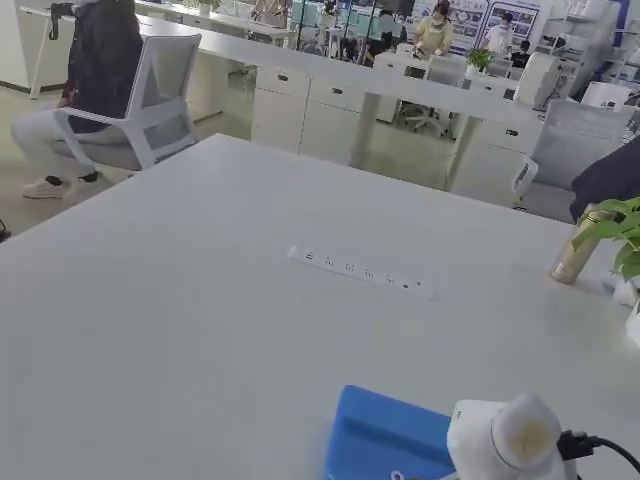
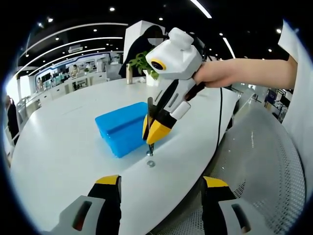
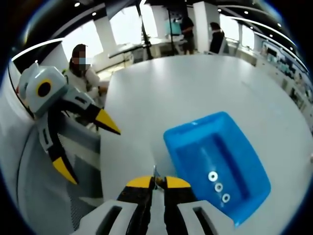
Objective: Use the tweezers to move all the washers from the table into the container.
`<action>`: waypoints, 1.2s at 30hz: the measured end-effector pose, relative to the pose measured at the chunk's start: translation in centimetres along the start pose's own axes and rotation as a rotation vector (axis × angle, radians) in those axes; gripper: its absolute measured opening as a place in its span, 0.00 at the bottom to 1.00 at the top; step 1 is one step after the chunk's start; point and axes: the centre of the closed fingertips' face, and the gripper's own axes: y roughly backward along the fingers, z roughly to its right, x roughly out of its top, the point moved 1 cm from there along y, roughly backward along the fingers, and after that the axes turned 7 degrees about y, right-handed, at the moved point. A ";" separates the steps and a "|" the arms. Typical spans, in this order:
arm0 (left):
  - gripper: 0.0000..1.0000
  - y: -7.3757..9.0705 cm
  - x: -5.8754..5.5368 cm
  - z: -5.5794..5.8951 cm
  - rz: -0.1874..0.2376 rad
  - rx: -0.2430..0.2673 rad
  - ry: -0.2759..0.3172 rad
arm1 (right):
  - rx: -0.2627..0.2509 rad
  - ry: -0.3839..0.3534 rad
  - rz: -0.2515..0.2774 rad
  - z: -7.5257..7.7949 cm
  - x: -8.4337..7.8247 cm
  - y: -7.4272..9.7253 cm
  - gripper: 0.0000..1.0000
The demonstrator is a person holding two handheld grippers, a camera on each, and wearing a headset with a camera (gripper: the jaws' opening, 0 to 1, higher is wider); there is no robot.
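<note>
My right gripper [image 3: 155, 182] is shut on thin metal tweezers [image 3: 155, 172]. In the left gripper view a hand holds the right gripper [image 2: 154, 134] with the tweezers [image 2: 150, 146] pointing down at two small washers [image 2: 150, 163] on the white table. The upper washer [image 2: 150, 153] sits right at the tweezer tips; I cannot tell if it is gripped. Just beside them stands the blue container [image 2: 122, 131]. Three washers [image 3: 218, 186] lie inside the container [image 3: 244, 161]. My left gripper [image 2: 161, 182] is open with nothing between its fingers, and it hangs off the table's edge [image 3: 98, 157].
The washers lie near the table's front edge [image 2: 195, 176]. In the head view the blue container [image 1: 385, 435] is at the bottom, with a white power strip [image 1: 360, 271] mid-table, and a gold bottle [image 1: 578, 247] and a plant [image 1: 625, 235] at the right. People sit at desks behind.
</note>
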 end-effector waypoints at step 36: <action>0.64 0.0 -0.1 0.0 -0.003 -0.001 -0.004 | -0.119 -0.190 0.238 0.4 -0.2 1.4 0.04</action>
